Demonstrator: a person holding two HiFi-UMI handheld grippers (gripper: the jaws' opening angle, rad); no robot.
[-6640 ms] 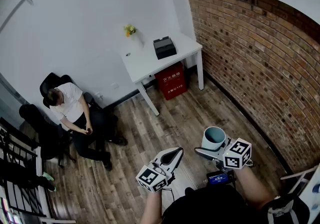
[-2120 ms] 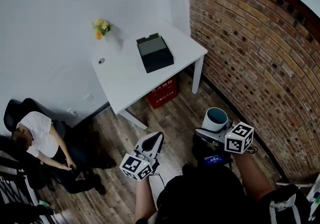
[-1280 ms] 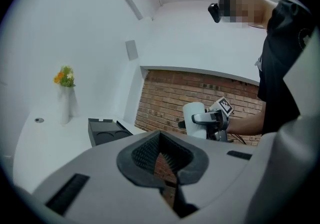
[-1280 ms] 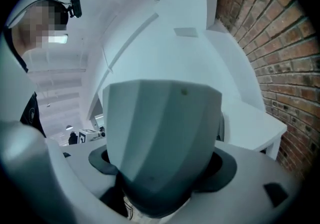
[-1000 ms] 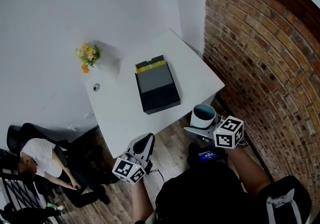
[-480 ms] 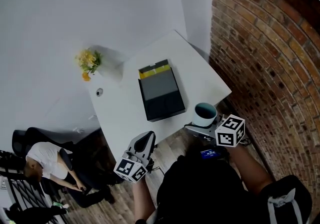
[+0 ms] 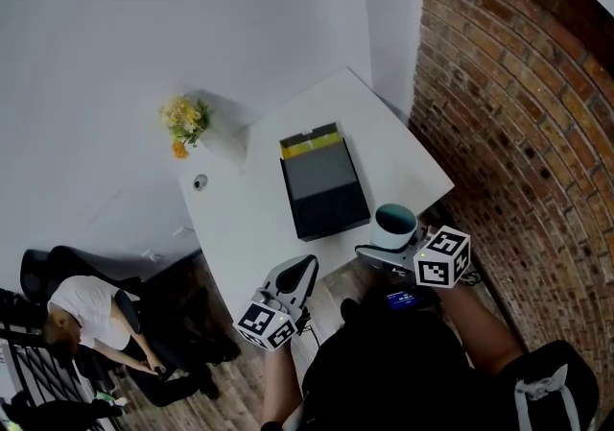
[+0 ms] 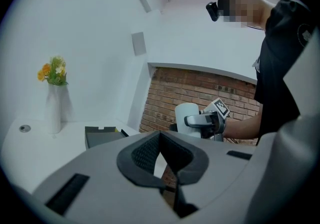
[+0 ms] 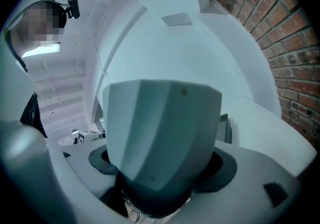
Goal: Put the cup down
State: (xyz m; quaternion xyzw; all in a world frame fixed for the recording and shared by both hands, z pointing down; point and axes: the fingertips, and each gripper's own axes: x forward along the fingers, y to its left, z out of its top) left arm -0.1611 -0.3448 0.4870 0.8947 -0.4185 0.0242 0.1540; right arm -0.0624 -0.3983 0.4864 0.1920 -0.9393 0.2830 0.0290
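Head view shows the right gripper (image 7: 382,251) clamped on the base of the cup (image 7: 394,226), which stands upright above the jaws, over the near edge of the white table (image 7: 403,146) and just right of a black tray (image 7: 324,187) (whether it touches the tabletop I cannot tell). Its wall is pale and faceted, its inside dark teal. The left gripper (image 7: 306,266) is pinched nearly together, holding nothing.
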